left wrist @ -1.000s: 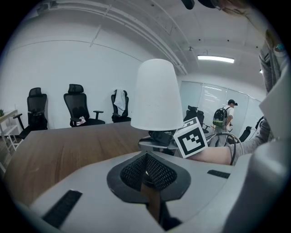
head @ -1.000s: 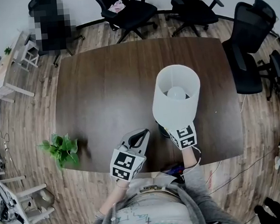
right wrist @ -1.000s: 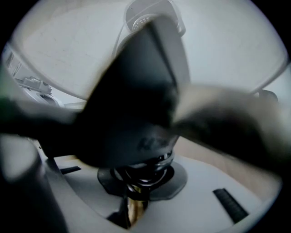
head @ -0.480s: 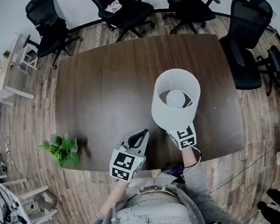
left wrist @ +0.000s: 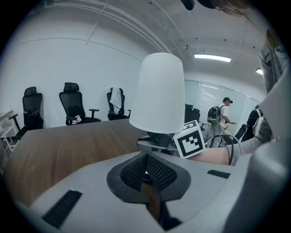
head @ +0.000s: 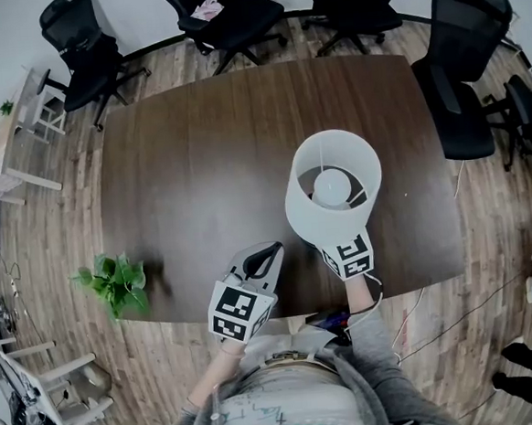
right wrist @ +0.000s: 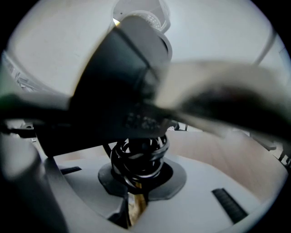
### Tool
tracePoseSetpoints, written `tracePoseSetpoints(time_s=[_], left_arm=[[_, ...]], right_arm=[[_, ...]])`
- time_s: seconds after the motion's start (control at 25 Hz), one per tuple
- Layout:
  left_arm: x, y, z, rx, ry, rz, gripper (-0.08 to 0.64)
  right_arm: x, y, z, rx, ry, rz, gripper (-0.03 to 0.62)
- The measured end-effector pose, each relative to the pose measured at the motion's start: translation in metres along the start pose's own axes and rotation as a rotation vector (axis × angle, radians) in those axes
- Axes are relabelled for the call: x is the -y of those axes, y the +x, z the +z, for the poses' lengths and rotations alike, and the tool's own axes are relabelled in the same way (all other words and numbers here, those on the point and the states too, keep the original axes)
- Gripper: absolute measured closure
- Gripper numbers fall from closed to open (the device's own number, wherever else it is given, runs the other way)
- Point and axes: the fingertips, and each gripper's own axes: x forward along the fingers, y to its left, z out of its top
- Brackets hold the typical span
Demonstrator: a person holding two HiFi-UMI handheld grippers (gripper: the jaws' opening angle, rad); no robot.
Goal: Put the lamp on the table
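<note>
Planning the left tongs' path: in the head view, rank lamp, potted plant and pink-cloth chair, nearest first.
1. The lamp, just right of the left tongs.
2. The potted plant, off to the left.
3. The pink-cloth chair, across the table.

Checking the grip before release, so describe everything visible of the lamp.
The lamp has a white, tapered, matte shade, open on top over a round white bulb. Below sits a dark base with a twisted black wire stem. It stands about upright over the table's near right part. The right gripper, its fingers just closing, clamps the stem. Whether the base touches the table is hidden.
</note>
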Motion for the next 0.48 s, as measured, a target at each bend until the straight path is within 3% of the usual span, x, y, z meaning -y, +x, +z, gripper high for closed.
tracePoseSetpoints(time_s=[0.48], left_arm=[[0.0061, 0.0028, -0.0057, -0.02, 0.006, -0.019, 0.549]], right_arm=[[-0.0033, -0.0084, -0.0036, 0.052, -0.017, -0.005, 0.545]])
